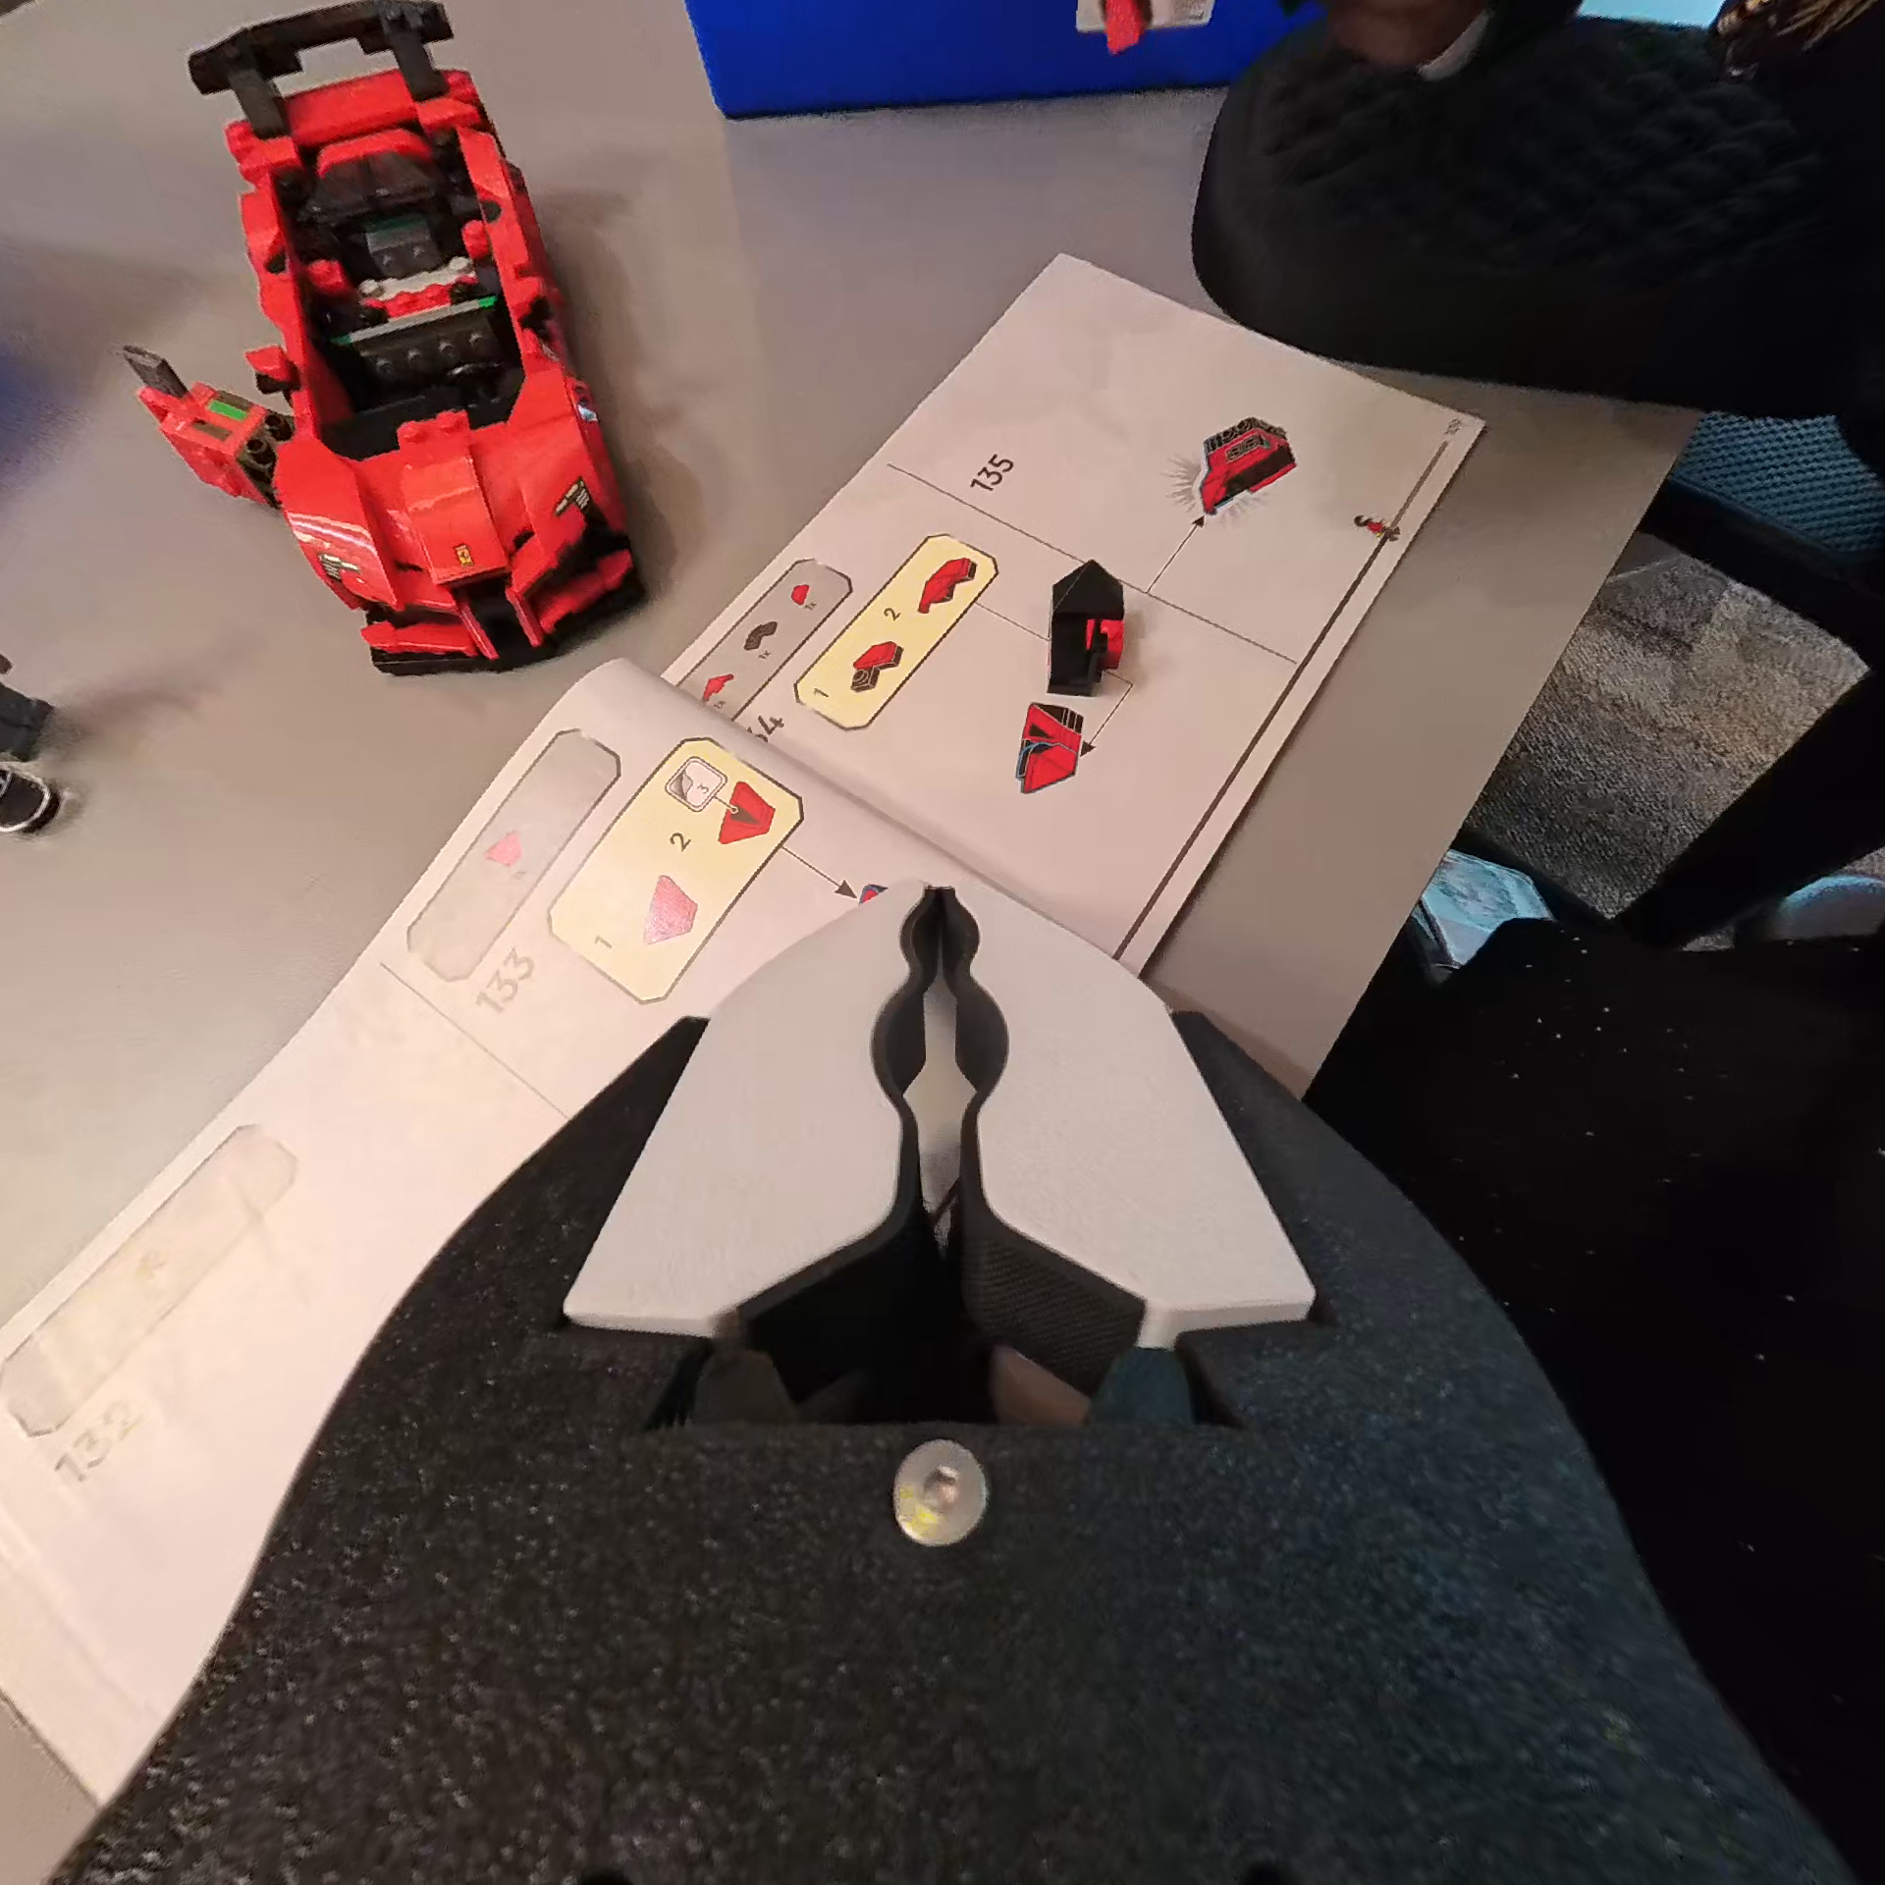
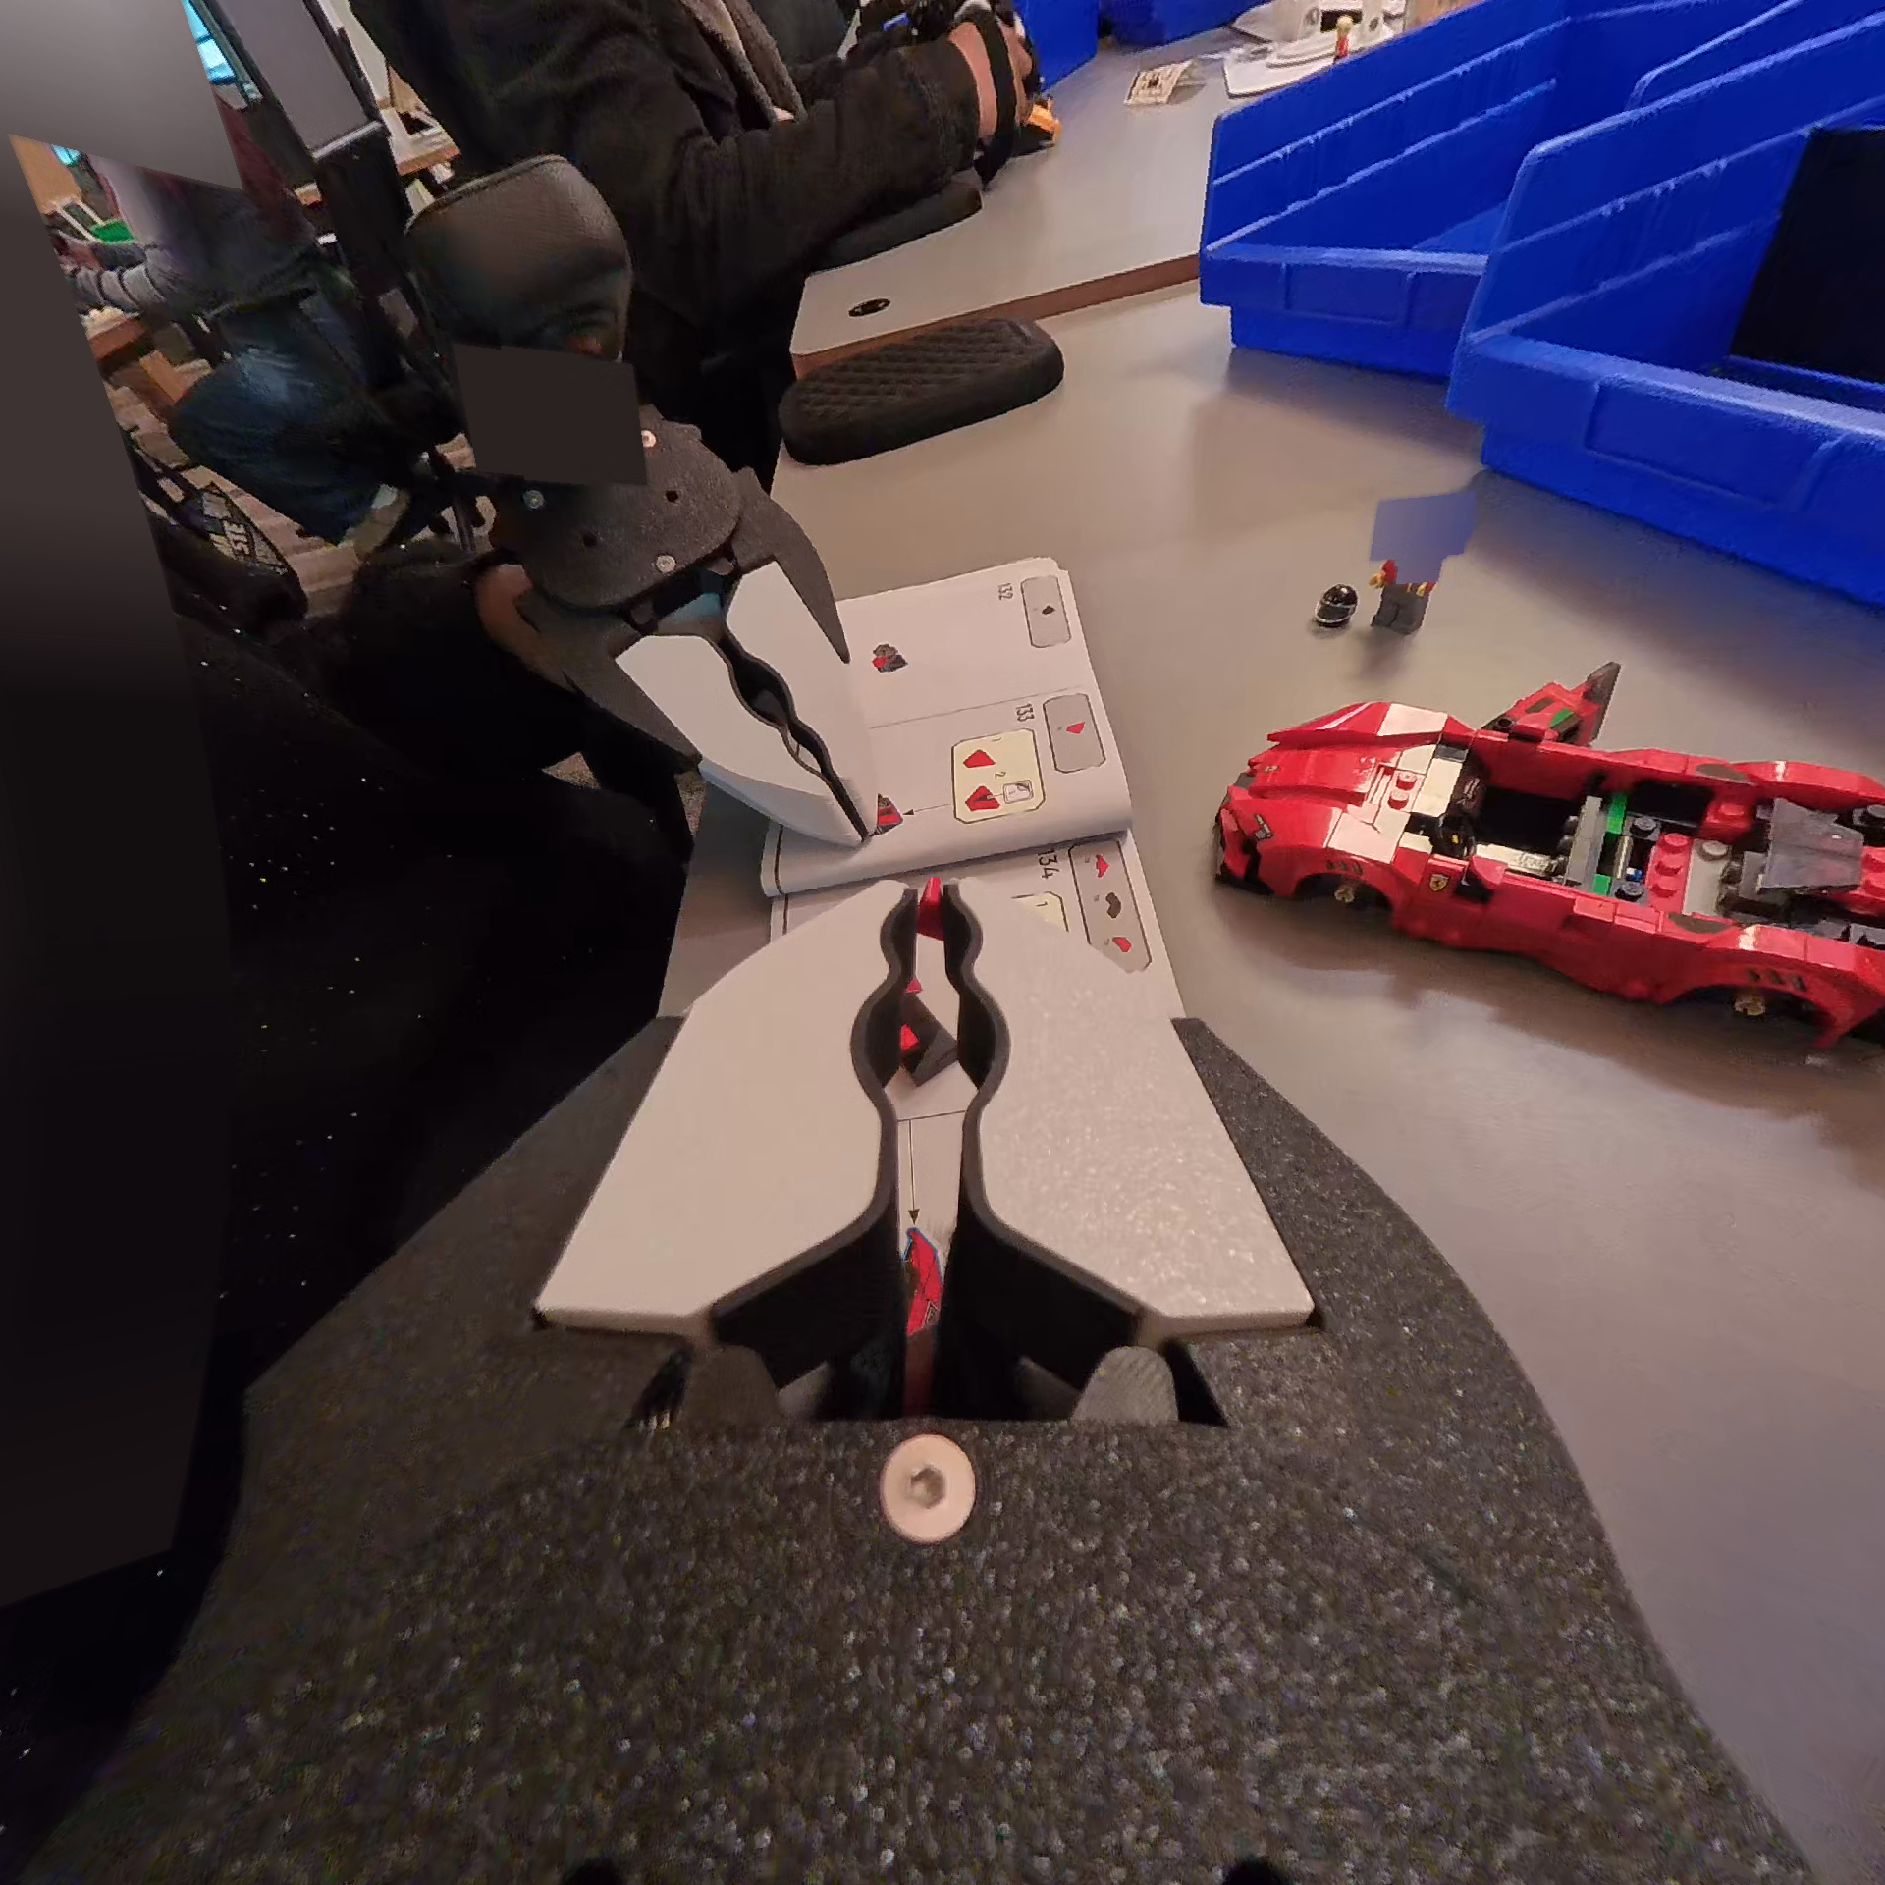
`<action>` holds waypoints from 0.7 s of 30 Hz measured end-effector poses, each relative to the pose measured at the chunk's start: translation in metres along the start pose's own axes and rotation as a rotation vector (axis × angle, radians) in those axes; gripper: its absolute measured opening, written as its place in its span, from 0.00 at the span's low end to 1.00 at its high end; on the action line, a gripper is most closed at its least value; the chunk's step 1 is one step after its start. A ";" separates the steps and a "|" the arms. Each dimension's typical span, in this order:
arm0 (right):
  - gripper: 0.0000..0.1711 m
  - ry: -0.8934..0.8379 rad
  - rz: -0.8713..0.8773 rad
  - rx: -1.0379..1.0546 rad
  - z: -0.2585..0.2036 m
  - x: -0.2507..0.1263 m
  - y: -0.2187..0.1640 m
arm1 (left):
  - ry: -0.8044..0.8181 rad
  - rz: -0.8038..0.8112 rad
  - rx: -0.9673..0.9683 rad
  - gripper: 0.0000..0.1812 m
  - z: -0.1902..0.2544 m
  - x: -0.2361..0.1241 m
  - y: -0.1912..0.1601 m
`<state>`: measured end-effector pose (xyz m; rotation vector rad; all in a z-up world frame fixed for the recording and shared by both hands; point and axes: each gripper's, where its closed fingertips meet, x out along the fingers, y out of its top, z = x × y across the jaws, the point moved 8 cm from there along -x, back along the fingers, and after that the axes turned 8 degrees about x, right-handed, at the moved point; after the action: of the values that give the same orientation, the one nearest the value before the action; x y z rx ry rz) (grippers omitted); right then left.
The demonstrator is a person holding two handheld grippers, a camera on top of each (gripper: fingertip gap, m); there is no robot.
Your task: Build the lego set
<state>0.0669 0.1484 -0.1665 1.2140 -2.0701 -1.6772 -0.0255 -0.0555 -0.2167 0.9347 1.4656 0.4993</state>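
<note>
The red and black lego car stands on the grey table, also in the right wrist view. An open instruction booklet lies beside it near the table edge. A small black and red sub-assembly sits on its right page, seen between my right fingers. My left gripper is shut and empty, its tips down on the left page. My right gripper is shut on a small red piece, held above the booklet; that piece also shows in the left wrist view.
Blue storage bins line the back of the table. A minifigure and a small black helmet stand beyond the car. Black padded armrests and a seated person in dark clothes are at the table's edge.
</note>
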 end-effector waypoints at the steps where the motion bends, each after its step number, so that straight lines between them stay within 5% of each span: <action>1: 0.03 0.000 -0.003 -0.001 0.000 0.000 0.000 | 0.003 0.006 -0.004 0.00 0.001 0.001 -0.001; 21: 0.03 -0.019 -0.027 0.009 0.005 0.002 -0.007 | -0.024 0.038 -0.059 0.00 -0.002 0.001 -0.004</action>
<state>0.0656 0.1501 -0.1753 1.2389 -2.0835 -1.7002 -0.0283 -0.0571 -0.2202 0.9205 1.4066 0.5541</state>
